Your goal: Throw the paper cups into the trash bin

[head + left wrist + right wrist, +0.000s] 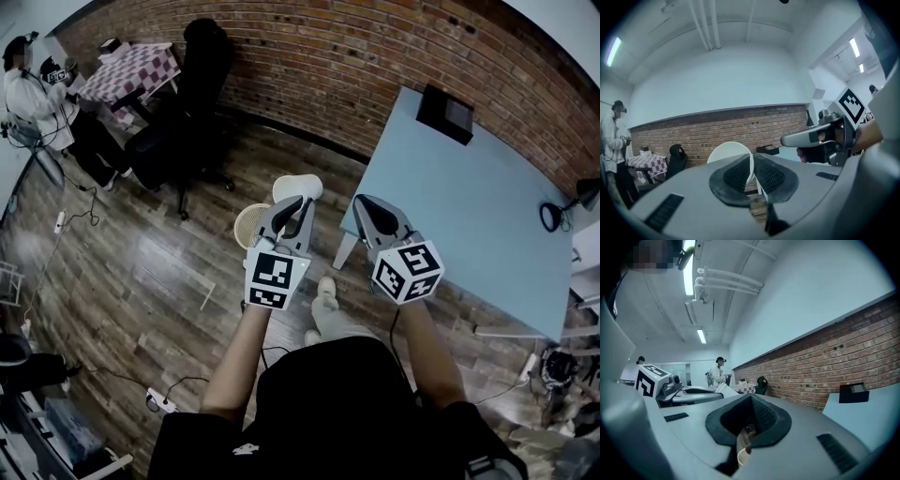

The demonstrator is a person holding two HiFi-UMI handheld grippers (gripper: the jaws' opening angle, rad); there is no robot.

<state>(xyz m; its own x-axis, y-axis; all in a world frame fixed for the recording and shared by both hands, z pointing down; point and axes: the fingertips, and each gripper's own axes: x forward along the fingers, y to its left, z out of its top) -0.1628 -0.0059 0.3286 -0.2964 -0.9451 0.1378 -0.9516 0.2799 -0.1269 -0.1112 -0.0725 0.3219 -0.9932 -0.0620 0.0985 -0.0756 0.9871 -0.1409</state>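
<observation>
This is a work room set up as a test lab or studio, not a home. A bare brick wall [375, 56] runs along the far side above a wood-plank floor [141, 272]. At right stands a plain pale blue table [469, 216] bearing a black box [445, 112], with a desk lamp [567, 206] by its right edge. Far left, a black swivel chair [187, 103] sits near a small table with a checked cloth [131, 70]. There a person in white [37, 94] wears what looks like head-mounted gear. Cables [62, 221] and a power strip [159, 403] trail across the floor. Overhead are strip lights [688, 268] and exposed pipes [726, 280].
</observation>
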